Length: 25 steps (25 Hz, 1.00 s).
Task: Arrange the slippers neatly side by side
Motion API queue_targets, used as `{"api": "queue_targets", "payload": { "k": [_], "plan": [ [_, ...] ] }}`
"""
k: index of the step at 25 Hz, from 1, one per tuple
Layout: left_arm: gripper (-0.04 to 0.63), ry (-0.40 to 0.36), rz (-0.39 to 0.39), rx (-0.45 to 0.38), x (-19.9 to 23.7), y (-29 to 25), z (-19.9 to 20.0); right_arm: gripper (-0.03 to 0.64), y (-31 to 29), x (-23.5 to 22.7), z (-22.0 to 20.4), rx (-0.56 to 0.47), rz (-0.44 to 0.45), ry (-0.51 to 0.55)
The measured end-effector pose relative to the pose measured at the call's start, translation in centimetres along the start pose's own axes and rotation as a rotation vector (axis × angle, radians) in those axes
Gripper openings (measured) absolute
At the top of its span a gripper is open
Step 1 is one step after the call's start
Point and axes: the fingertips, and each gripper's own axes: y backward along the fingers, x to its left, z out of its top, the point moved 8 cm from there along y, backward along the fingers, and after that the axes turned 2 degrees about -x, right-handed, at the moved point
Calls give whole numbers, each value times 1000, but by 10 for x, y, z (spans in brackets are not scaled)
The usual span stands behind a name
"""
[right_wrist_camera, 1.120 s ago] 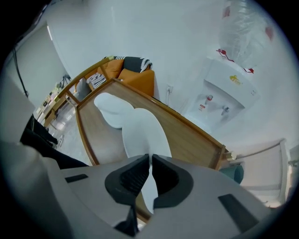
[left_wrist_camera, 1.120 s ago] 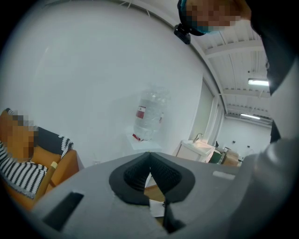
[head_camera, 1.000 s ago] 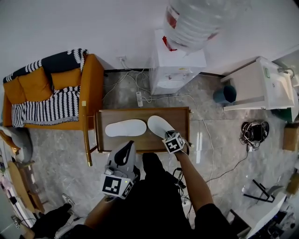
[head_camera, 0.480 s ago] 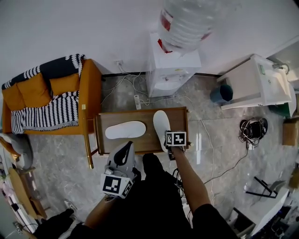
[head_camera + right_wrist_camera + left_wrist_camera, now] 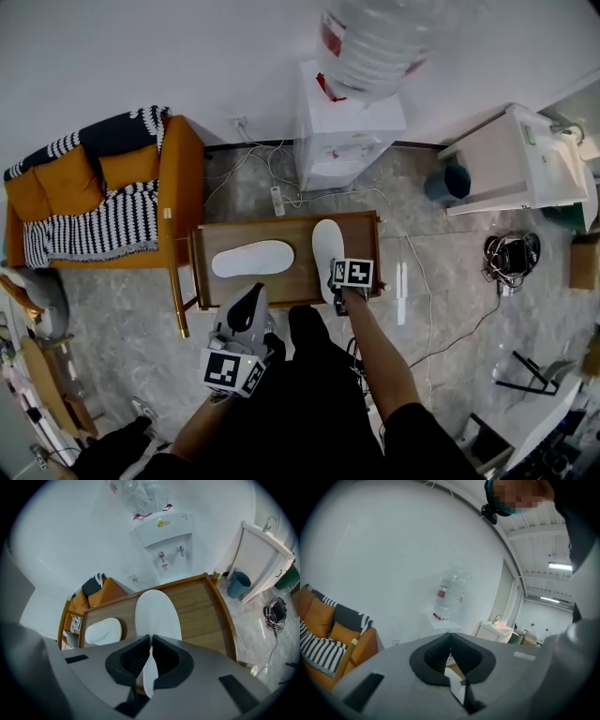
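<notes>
Wooden table (image 5: 300, 286), right slipper (image 5: 328, 246) near right edge

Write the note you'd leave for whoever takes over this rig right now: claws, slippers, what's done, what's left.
Right claw: shut on the near end of one slipper, which points lengthwise away from the person on the wooden table.
Left claw: shut, empty, held back near the person's body.
Other slipper: lies crosswise on the table's left part, untouched.
Done: one slipper gripped and aimed lengthwise.
Left: the two lie at right angles, not side by side. Probably release this one, then turn the second to match and bring it alongside.
</notes>
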Motion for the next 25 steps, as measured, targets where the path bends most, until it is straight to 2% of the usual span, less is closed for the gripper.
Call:
{"api": "queue_targets", "payload": {
  "k": [18, 19, 20, 21, 25],
  "plan": [
    [12, -21, 47, 23, -3, -4, -3, 28, -14, 0, 1, 3, 20, 45],
    [12, -21, 51, 23, -4, -4, -3, 40, -15, 1, 2, 3, 25, 49],
    [11, -21, 56, 22, -5, -5, -2, 90, -14, 1, 2, 5, 30, 50],
    [12, -20, 60, 22, -5, -5, -2, 108, -14, 1, 2, 7, 33, 51],
    [12, -23, 68, 17, -9, -10, -2, 118, -5, 2, 5, -6, 41, 68]
  ]
}}
